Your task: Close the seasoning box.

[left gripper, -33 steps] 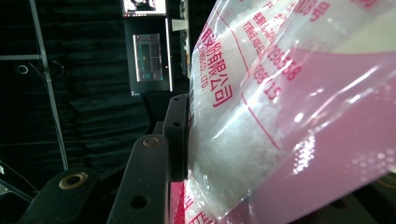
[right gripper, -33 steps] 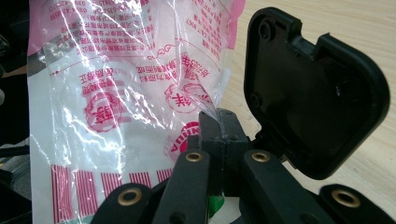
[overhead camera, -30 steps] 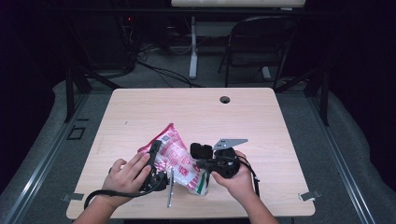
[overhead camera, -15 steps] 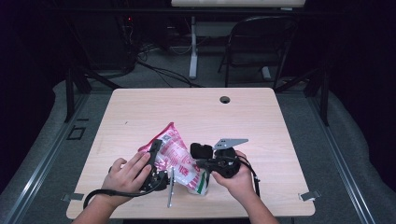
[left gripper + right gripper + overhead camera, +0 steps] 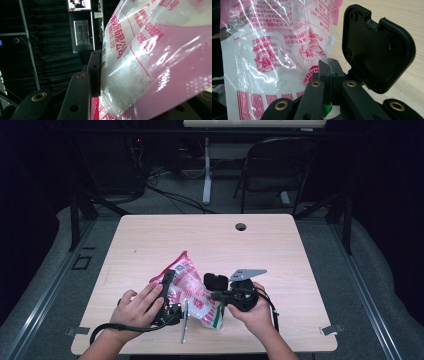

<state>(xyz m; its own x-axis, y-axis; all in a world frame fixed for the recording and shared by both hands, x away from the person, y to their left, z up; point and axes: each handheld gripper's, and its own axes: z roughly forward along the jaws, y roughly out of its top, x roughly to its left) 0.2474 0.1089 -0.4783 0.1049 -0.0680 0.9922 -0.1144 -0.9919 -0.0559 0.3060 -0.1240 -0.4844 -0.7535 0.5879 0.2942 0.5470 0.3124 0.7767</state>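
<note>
The high view looks forward and down from above the person's side onto the whole table (image 5: 150, 240), far enough off to take in the floor and a folding chair (image 5: 277, 170) beyond its far edge. The left gripper view sits very close behind its own black jaws and faces level past the table into the dark room, pressed up against a pink and clear plastic bag (image 5: 155, 62). The right gripper view, equally close, looks down along its jaws at the bag (image 5: 274, 50) and the tabletop (image 5: 387, 10). All three share the bag (image 5: 192, 287).
</note>
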